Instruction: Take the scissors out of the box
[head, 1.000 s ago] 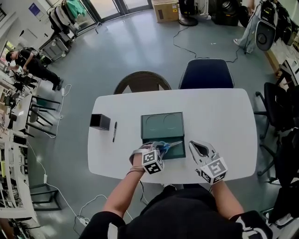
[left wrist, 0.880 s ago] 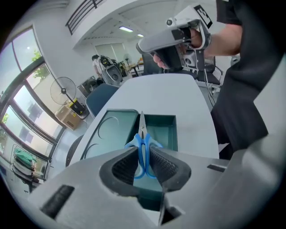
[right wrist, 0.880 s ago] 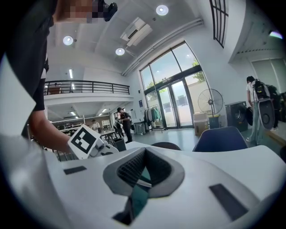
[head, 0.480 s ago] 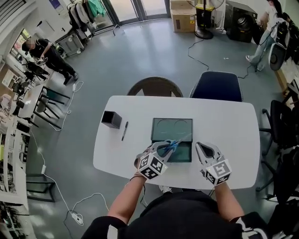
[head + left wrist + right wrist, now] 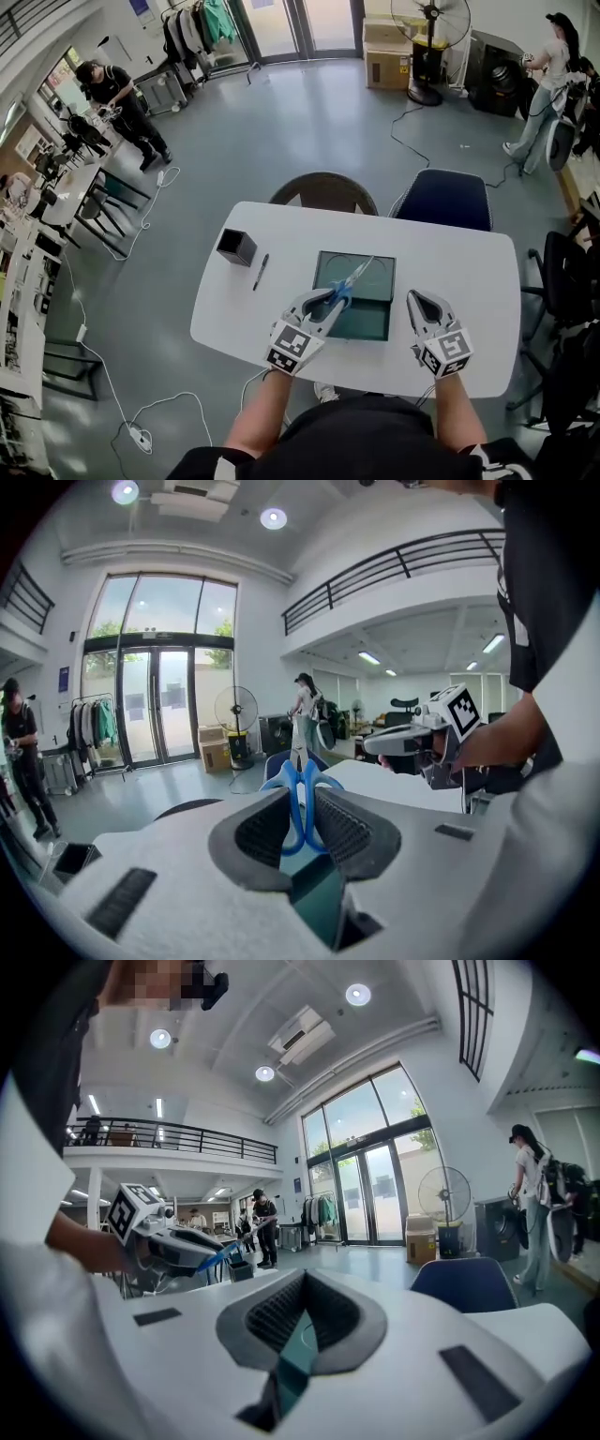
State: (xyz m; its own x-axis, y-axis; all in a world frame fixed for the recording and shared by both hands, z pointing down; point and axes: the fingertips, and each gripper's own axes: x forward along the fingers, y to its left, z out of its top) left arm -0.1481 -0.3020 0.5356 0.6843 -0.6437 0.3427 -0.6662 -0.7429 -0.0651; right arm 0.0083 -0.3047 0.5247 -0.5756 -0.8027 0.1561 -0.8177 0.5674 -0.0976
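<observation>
Left gripper (image 5: 323, 302): I see its jaws partly closed and clamped on the scissors' blue handles; in the left gripper view (image 5: 305, 822) the ribbed pads press the handle loops from both sides.
Scissors (image 5: 349, 279): gripped by the handles (image 5: 302, 794), blades pointing up and away from me. In the head view they lie over the box; the right gripper view shows them held in the air, clear of the table.
Right gripper (image 5: 424, 298): jaws closed tip to tip on nothing; in its own view (image 5: 305, 1321) I make out only a strip of teal in the slit behind the tips. It hovers just right of the box, apart from it.
Box (image 5: 375, 323): teal, open, flat on the table in front of me, between the two grippers.
Table (image 5: 469, 272): white, with a pen (image 5: 260, 272) and a black cup (image 5: 236, 247) to the left, well apart from the box.
Chairs: two at the far edge, one dark blue (image 5: 442, 199).
</observation>
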